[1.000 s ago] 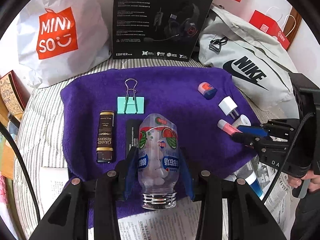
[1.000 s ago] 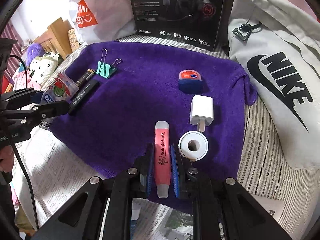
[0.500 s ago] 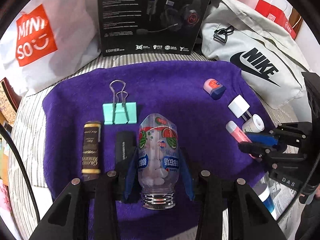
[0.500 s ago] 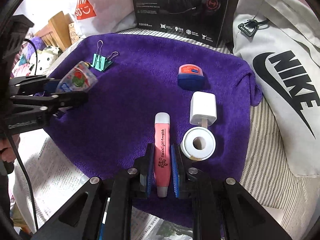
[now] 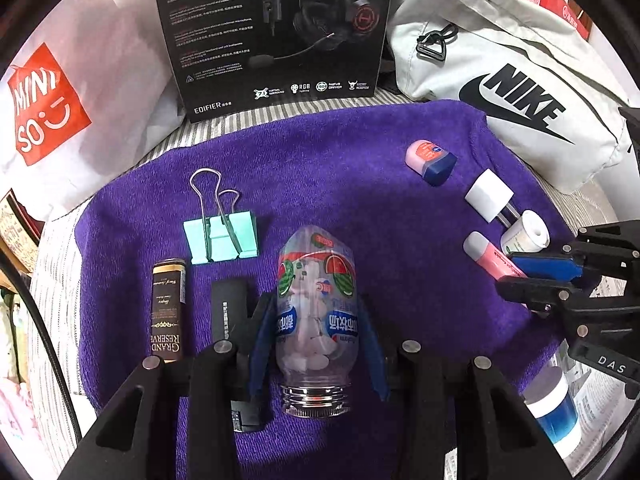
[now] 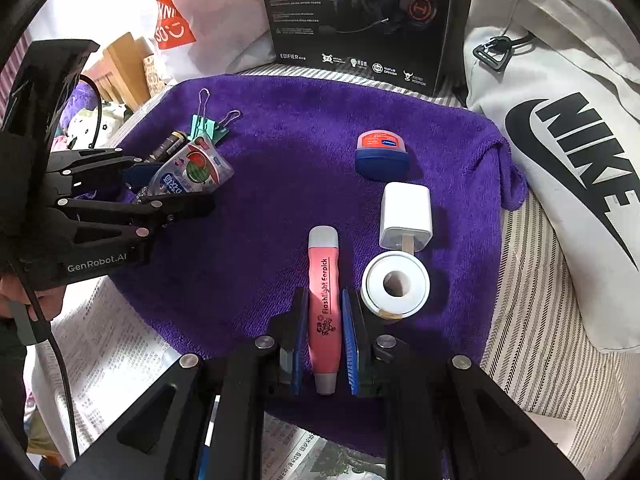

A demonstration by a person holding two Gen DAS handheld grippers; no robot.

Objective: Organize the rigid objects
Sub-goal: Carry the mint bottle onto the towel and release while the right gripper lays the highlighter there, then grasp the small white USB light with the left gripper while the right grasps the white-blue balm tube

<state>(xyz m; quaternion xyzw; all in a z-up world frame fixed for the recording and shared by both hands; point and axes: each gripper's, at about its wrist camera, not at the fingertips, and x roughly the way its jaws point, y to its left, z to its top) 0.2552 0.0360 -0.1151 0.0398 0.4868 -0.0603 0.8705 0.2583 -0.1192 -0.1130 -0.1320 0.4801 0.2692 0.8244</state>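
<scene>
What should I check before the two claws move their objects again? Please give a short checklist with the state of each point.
1. Left claw shut on the candy bottle: ok.
2. Right claw shut on the pink earpick: ok.
3. Bottle cap on: not ok; bare threads show.
4. Earpick apart from the tape roll: ok.
5. Bottle lifted off the purple towel: cannot tell.

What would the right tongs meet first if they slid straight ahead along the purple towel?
Probably nothing: beyond the pink flashlight earpick held in the right tongs lies bare purple towel, then the black headset box. Depth is uncertain.
</scene>
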